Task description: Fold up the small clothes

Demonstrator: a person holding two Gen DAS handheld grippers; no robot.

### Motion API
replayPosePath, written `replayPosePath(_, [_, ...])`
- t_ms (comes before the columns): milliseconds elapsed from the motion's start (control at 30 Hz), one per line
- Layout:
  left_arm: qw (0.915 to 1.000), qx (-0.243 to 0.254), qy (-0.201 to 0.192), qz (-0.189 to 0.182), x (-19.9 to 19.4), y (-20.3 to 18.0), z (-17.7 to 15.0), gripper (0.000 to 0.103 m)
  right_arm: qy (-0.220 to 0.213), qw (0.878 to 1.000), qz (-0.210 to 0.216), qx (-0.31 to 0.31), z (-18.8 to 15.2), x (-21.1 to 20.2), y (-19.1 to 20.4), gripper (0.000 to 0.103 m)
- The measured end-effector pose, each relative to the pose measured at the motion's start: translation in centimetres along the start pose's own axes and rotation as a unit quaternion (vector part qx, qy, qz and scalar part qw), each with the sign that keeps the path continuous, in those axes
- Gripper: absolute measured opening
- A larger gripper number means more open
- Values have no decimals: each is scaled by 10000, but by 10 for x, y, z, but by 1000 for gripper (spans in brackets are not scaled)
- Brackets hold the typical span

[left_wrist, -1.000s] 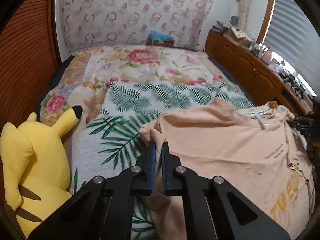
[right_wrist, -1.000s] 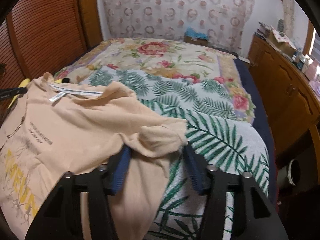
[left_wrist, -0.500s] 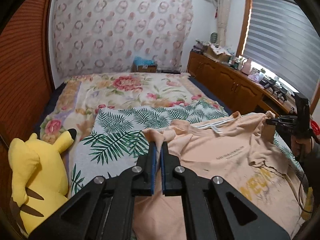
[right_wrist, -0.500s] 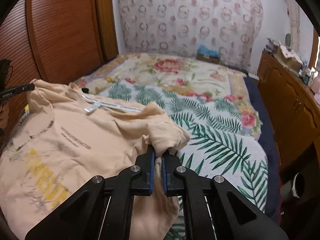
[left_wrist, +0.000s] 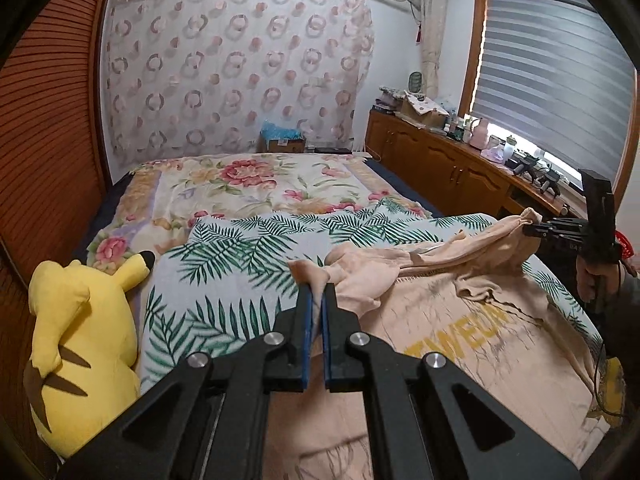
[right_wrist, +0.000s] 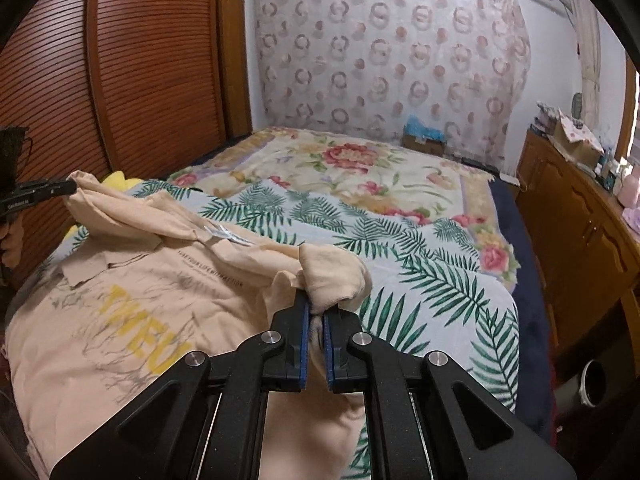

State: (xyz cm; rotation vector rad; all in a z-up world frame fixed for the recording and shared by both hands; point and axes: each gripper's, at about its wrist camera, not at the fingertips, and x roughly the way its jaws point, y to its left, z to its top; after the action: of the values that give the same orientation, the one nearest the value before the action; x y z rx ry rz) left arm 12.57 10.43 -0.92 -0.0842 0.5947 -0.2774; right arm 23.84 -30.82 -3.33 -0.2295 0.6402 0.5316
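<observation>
A peach T-shirt (left_wrist: 460, 320) with yellow lettering is held up over the bed by its two shoulder corners. My left gripper (left_wrist: 316, 292) is shut on a bunched fold at the shirt's left end. In the right wrist view my right gripper (right_wrist: 315, 306) is shut on a rolled lump of the same T-shirt (right_wrist: 132, 312) at its right end. Each gripper also shows in the other's view, pinching cloth: the right gripper (left_wrist: 532, 229) at the far right, the left gripper (right_wrist: 72, 188) at the far left. The shirt's lower part sags toward the camera.
A leaf-print blanket (left_wrist: 248, 256) and a floral sheet (left_wrist: 248, 176) cover the bed. A yellow plush toy (left_wrist: 80, 320) sits at the bed's left edge by the slatted wooden doors (right_wrist: 140, 60). A wooden cabinet (left_wrist: 448, 168) with clutter runs along the right wall. A hand (left_wrist: 596, 280) grips the right tool.
The right gripper's jaws closed on the shirt's sleeve. Both grippers then rose and pulled back, lifting the shirt's top edge off the bed and stretching it between them.
</observation>
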Motion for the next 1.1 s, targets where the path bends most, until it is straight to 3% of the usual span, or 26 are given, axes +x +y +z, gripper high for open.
replayPosePath(367, [9997, -76, -200, 72, -44, -11, -34, 1, -150, 9998, 30, 94, -22, -33, 17, 3])
replayPosePath(733, [9983, -376, -397, 192, -99, -5, -67, 1, -410, 9990, 166, 70, -46, -93, 44, 3])
replayPosePath(1100, [9980, -477, -290, 296, -133, -10, -87, 4, -103, 9998, 129, 56, -82, -142, 59, 3])
